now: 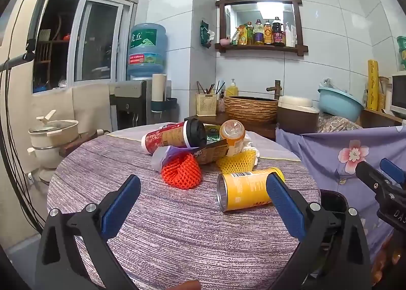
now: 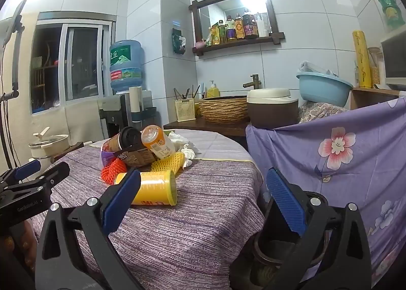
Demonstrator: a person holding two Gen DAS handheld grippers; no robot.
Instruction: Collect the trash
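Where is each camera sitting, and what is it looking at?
Left wrist: sits on the left gripper, facing across the table at the trash pile; its open blue fingers show, and the right gripper at the right edge.
Right wrist: sits on the right gripper, open too, looking over the table's right edge; the left gripper shows.
Both share the yellow can.

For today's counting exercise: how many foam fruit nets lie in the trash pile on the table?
2. The orange net lies at the pile's front left, beside the yellow can. The yellow net lies behind that can, under the orange bottle. More may be hidden under the pile.
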